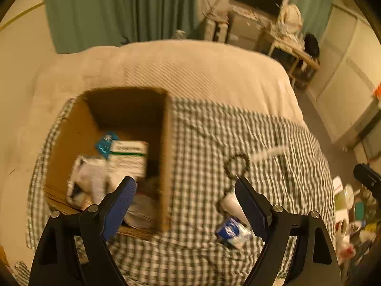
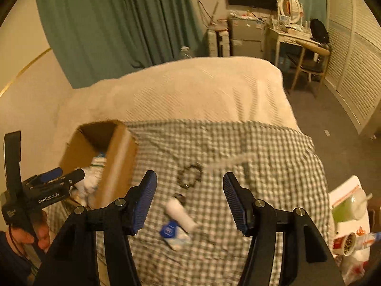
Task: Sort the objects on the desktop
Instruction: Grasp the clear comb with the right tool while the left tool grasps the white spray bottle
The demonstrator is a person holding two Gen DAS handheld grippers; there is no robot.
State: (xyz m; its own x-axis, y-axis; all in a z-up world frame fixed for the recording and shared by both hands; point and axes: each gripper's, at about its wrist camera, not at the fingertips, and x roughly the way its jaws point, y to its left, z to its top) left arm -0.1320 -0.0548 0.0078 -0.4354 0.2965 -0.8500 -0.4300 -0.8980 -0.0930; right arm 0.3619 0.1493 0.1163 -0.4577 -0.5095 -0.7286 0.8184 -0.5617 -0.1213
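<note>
While both tools are hanging spread and empty, right tool is lining up on the white tube; next: descend, pinch, carry to cardboard box. Left tool is idling beside the box.

The box is plain matt brown cardboard with raw corrugated edges, and it sits on a thin woven cloth in green-and-white check, wrinkled and dull, spread over a cream bedspread of soft ribbed fabric. Each hand-held gripper, left and right, is matt black plastic with shiny metal pivot screws and blue ribbed rubbery pads. On the cloth lie a smooth white plastic tube, a glossy blue-and-white packet and a dark beaded bracelet, its finish blurred.
</note>
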